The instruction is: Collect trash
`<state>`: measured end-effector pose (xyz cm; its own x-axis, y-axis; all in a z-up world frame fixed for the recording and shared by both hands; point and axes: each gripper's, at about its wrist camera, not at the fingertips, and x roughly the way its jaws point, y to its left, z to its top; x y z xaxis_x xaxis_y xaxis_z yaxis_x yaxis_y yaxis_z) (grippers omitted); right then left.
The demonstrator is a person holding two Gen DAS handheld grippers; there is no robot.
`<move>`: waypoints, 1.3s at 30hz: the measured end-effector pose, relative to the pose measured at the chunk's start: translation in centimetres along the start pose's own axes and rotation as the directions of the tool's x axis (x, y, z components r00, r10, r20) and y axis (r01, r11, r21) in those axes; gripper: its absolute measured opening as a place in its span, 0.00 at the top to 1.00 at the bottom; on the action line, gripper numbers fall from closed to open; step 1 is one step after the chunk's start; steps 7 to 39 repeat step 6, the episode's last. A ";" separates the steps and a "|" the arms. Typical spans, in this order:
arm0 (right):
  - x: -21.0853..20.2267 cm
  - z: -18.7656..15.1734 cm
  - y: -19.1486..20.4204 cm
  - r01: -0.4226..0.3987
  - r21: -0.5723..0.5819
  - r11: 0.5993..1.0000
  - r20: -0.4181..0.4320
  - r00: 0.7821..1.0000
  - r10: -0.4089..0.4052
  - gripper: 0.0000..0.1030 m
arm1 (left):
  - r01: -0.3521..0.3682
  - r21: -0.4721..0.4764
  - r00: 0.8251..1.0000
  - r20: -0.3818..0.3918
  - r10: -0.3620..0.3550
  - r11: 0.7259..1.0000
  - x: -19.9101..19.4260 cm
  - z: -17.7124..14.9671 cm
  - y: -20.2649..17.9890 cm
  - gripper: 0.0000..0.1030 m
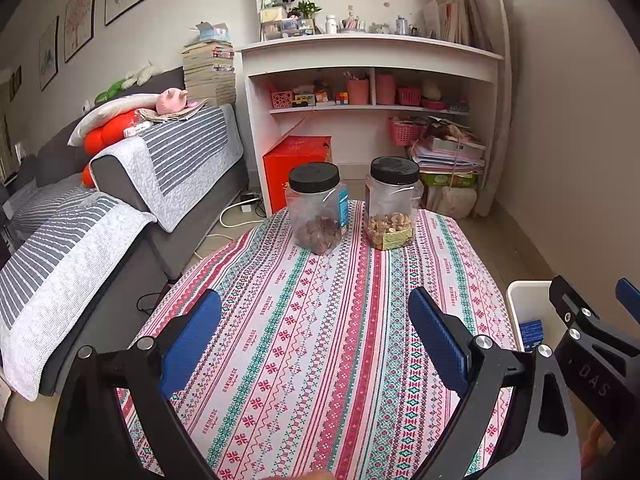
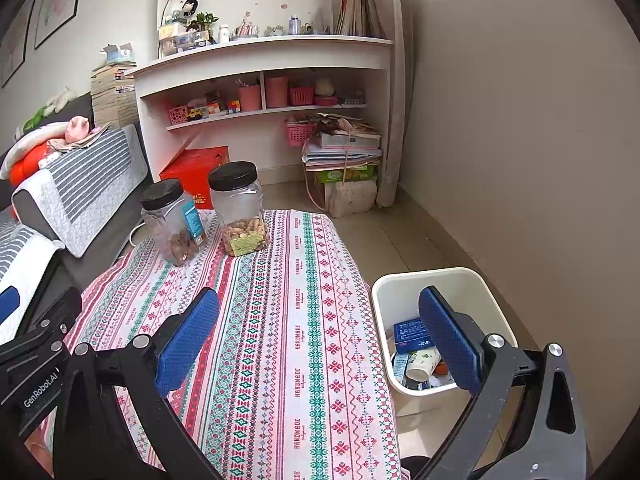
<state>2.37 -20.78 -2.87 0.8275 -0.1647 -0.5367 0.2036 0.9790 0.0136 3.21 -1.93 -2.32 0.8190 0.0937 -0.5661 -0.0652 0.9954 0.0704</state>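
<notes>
A white trash bin (image 2: 404, 280) stands on the floor at the table's right side. Inside it lie a blue box (image 2: 410, 334), a paper cup (image 2: 422, 364) and other scraps. The bin also shows in the left wrist view (image 1: 524, 300). My right gripper (image 2: 320, 344) is open and empty, one finger over the tablecloth and the other over the bin. My left gripper (image 1: 316, 340) is open and empty above the tablecloth (image 1: 320, 360). No loose trash shows on the table.
Two clear jars with black lids, one (image 1: 318, 208) with dark nuts and one (image 1: 392, 204) with cashews, stand at the table's far end. A grey sofa (image 1: 100, 220) is to the left. White shelves (image 1: 368, 92) and a red box (image 1: 296, 164) stand behind.
</notes>
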 end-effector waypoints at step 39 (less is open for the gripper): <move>0.0 0.1 0.1 0.001 -0.002 1.000 -0.002 1.000 -0.001 0.07 | 0.001 -0.032 0.999 -0.037 -0.002 0.999 0.7 0.1 0.6 0.07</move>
